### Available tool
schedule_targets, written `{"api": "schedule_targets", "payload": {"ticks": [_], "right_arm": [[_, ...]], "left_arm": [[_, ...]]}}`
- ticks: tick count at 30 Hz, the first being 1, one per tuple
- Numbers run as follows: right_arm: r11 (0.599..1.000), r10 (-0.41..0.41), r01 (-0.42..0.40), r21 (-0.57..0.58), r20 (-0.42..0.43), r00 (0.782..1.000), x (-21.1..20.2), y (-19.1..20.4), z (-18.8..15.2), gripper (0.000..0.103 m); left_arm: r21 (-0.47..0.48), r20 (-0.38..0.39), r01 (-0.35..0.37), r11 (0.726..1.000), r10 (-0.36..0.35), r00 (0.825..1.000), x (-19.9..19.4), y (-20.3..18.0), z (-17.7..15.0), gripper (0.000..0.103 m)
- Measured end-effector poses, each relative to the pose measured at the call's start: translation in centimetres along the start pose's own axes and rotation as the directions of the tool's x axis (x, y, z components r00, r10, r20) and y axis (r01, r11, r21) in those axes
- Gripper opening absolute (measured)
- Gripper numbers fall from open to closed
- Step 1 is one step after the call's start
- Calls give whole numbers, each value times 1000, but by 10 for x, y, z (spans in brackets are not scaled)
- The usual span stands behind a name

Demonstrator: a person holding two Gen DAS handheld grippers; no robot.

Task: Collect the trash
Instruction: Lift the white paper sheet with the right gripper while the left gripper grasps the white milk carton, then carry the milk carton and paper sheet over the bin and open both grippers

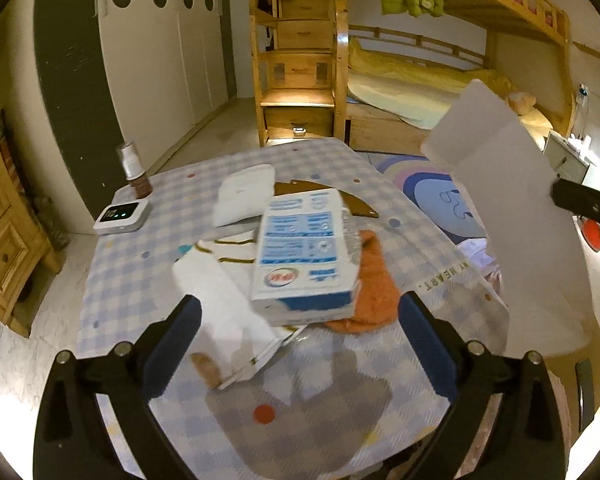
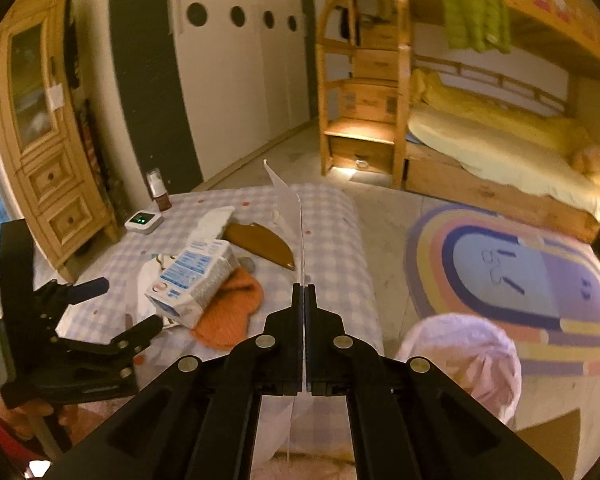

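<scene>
Two grippers, one free: the left gripper, jaws spread wide and empty, is nearer the milk carton — lying dead ahead on the checked table, long axis pointing away. The right gripper pinches a thin white sheet.

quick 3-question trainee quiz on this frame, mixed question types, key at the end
1. True or false: the right gripper is clamped on a thin white sheet.
2. What lies directly under the blue-and-white carton on its right side? A) orange knitted cloth B) green jacket C) small white device with green lights
3. Fill in: the left gripper has its jaws ____ and holds nothing.

Key: 1 true, the sheet is pinched edge-on between shut jaws. 2 A; the small white device sits apart, near the table's far left corner. 3 open, with the carton just ahead of its fingertips.
</scene>
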State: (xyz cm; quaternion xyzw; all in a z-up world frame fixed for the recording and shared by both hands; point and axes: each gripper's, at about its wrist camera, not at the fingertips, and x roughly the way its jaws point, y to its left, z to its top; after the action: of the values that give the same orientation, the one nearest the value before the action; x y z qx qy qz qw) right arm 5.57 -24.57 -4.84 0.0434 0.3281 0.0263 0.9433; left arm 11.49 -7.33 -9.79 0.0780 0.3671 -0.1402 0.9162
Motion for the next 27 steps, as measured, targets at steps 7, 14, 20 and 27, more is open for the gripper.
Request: {"api": "schedule_targets", "payload": {"ticks": [7,14,20,27], "right_arm": [[999,-14,14,38,-1,1000,-4,-20,-10,0],[999,-10,10,44,1,1000,-5,-23,-11,0],[998,-19,18,64,14,1000,-10,-29,-12,0],[991,-86,80,111,51,995,-30,-45,-18,0]], "left_arm": [[6,-59,-34,999,34,998,33,-4,11,95],[-16,-102,-3,1000,1,995,51,4,12,76],[-39,-24,25,999,-26,999,25,1,14,72],[7,107,107,994,-108,988,-29,-32,22,72]]}}
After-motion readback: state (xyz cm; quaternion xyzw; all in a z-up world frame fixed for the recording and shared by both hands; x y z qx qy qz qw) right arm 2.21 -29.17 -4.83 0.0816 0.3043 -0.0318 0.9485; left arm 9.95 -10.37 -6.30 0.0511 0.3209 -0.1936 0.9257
